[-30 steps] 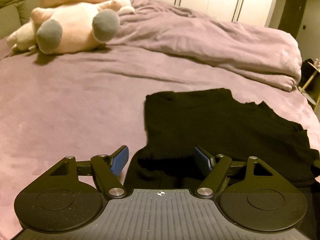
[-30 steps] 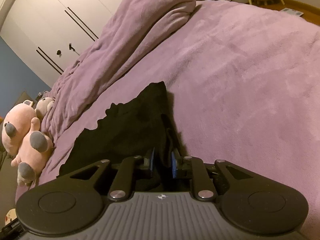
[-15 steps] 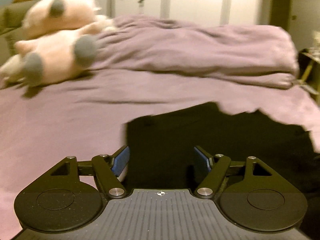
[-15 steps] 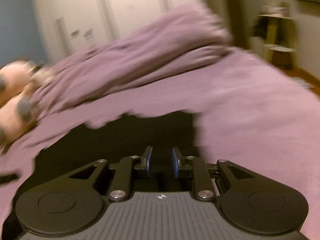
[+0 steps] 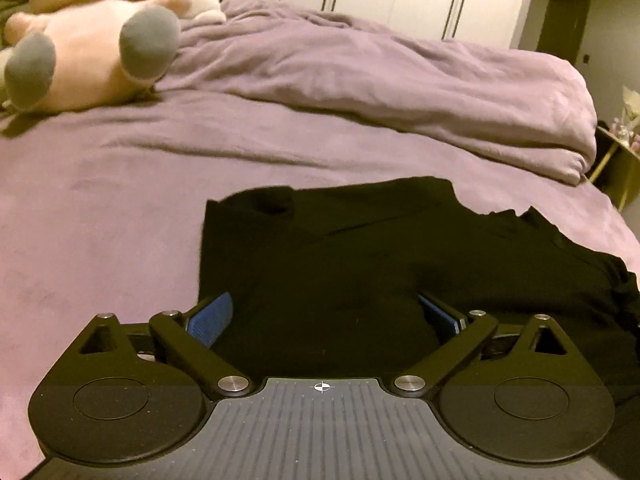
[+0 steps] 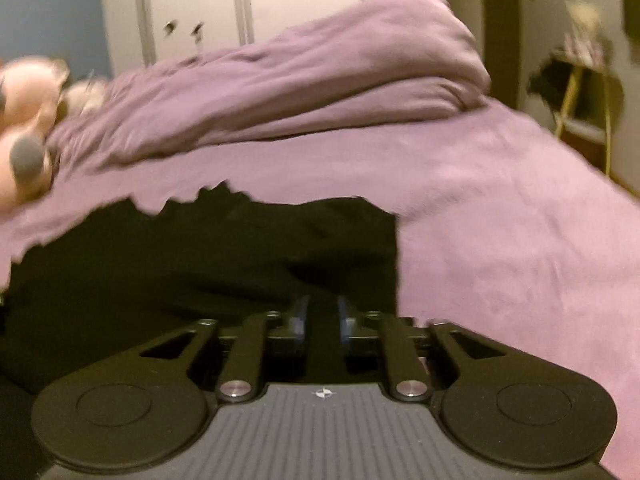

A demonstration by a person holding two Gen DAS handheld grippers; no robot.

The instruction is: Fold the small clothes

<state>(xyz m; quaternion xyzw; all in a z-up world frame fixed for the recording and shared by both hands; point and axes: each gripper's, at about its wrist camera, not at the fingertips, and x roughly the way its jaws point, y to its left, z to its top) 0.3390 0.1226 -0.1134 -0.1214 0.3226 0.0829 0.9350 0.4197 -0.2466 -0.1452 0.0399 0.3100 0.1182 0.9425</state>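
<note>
On the purple bed (image 5: pixel 120 208) lies the black garment (image 5: pixel 360 256), already doubled over with a straight left edge, though the right side looks ragged and bunched, so I'd call the fold partway done, with tidying and maybe another fold left. Left gripper (image 5: pixel 324 316), jaws opening wide, blue pads (image 5: pixel 212 312) apart over the near edge, cloth between them but not pinched. Right gripper (image 6: pixel 322 316), in a blurred view, is closing; its narrow gap sits over dark cloth, whether it's clamped I cannot tell.
</note>
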